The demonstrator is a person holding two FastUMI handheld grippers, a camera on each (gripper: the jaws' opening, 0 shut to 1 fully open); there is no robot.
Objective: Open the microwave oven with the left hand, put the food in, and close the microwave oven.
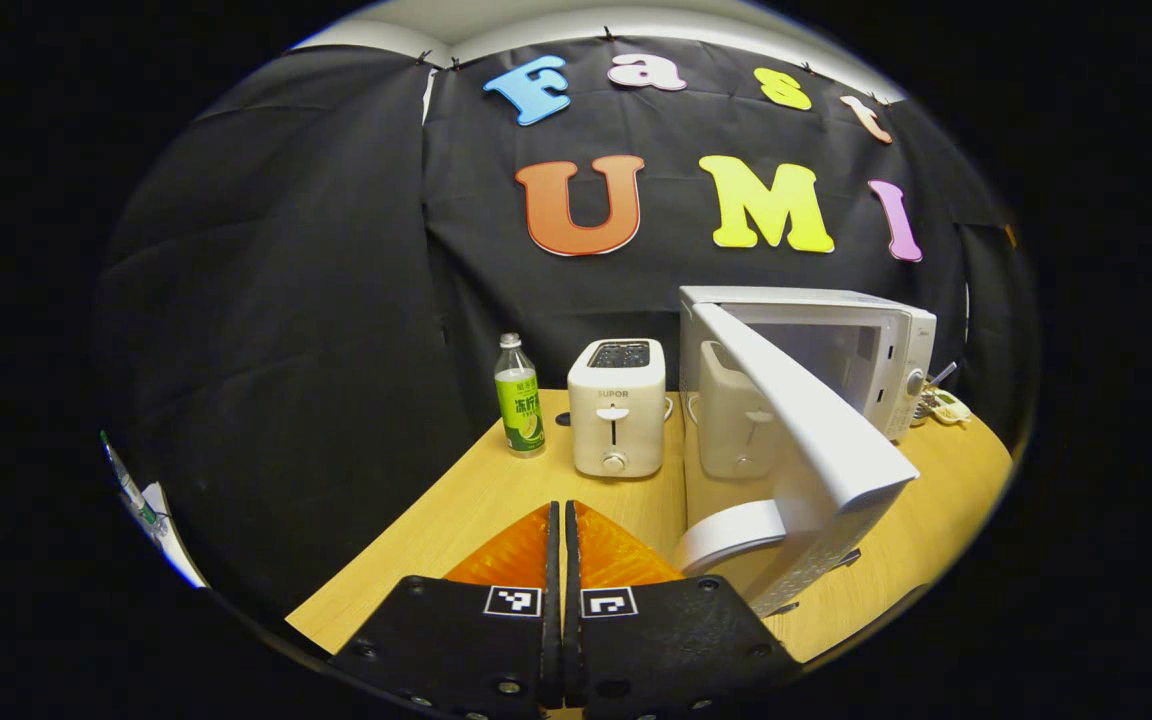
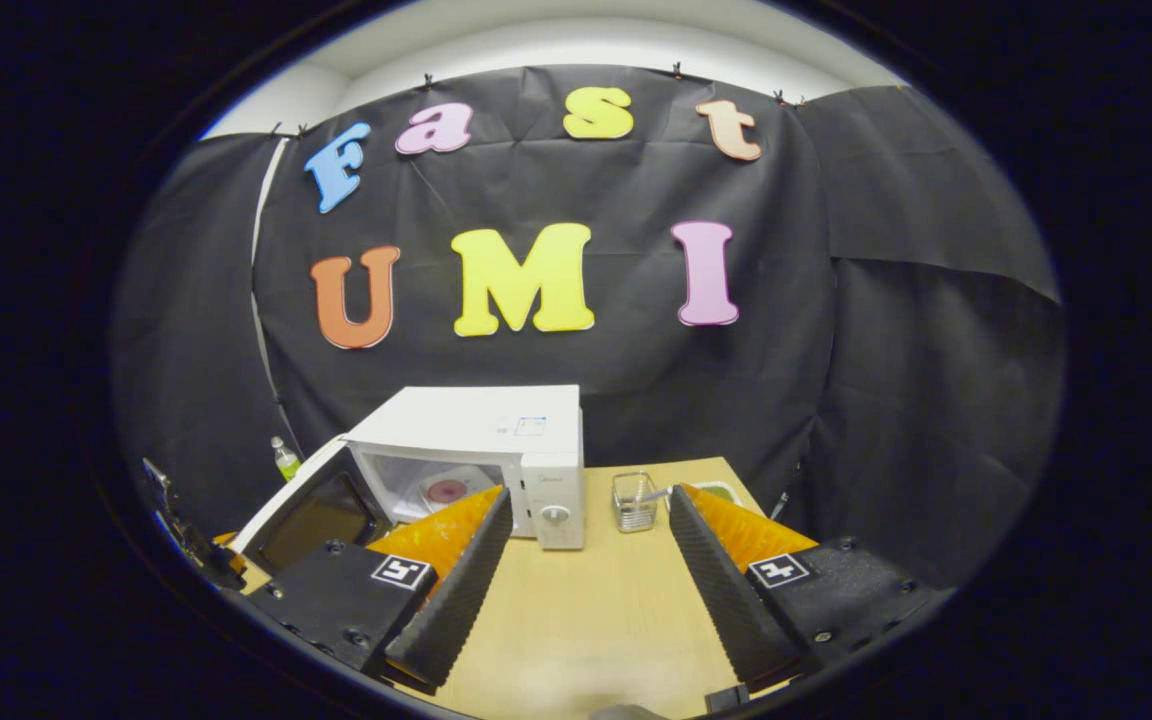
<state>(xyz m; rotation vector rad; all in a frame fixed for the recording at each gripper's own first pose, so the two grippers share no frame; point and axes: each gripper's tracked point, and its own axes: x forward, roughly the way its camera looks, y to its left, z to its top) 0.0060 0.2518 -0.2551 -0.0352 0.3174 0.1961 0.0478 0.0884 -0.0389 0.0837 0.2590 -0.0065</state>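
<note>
The white microwave [image 2: 496,425] stands at the back of the wooden table [image 2: 586,610] with its door [image 2: 311,515] swung wide open to the left. Inside the cavity lies a white plate with a reddish piece of food [image 2: 446,490]. My right gripper [image 2: 588,495] is open and holds nothing, a short way in front of the microwave's control panel. In the left gripper view the open door [image 1: 806,440] juts toward me, its handle [image 1: 731,535] just right of my fingers. My left gripper [image 1: 562,505] is shut with nothing between its fingers.
A white toaster [image 1: 616,405] and a green-labelled bottle [image 1: 519,395] stand left of the microwave. A small wire basket [image 2: 633,500] sits to the microwave's right, with small items [image 1: 941,405] beside it. The table's front edge [image 1: 376,590] is close.
</note>
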